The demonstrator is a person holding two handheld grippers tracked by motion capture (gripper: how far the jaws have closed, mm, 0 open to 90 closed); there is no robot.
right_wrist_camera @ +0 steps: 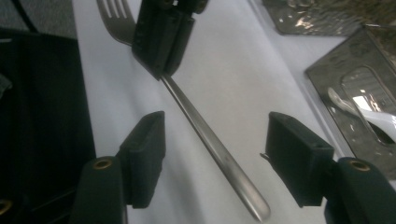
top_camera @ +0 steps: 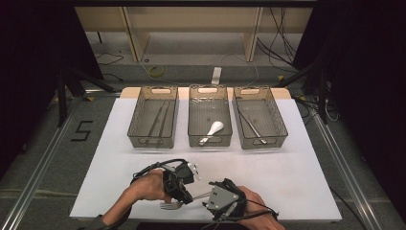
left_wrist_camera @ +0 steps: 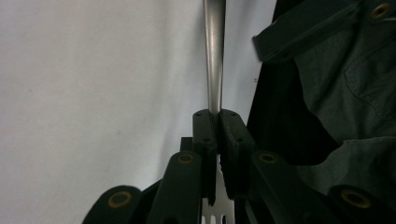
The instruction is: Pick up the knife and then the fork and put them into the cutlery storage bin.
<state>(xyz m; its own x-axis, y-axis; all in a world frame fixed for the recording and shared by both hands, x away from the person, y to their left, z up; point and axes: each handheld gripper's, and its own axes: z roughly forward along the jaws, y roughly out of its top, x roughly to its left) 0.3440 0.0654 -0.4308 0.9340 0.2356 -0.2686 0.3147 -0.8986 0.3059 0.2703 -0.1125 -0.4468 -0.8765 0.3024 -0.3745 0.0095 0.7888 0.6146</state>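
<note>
A metal fork (top_camera: 168,206) is held a little above the white table near its front edge. My left gripper (top_camera: 184,194) is shut on the fork's neck, tines toward the person. In the left gripper view the closed jaws (left_wrist_camera: 218,114) clamp the fork's handle (left_wrist_camera: 214,56), which runs straight away from them. My right gripper (top_camera: 207,197) comes in from the right, and its open jaws (right_wrist_camera: 217,128) stand on either side of the fork's handle (right_wrist_camera: 210,144) without touching it. The left gripper (right_wrist_camera: 163,37) also shows in the right gripper view, past the handle.
Three clear mesh trays stand in a row at the back of the white table (top_camera: 297,177): the left tray (top_camera: 153,143) holds long thin utensils, the middle tray (top_camera: 209,143) a white spoon (top_camera: 214,129), the right tray (top_camera: 261,143) a metal utensil.
</note>
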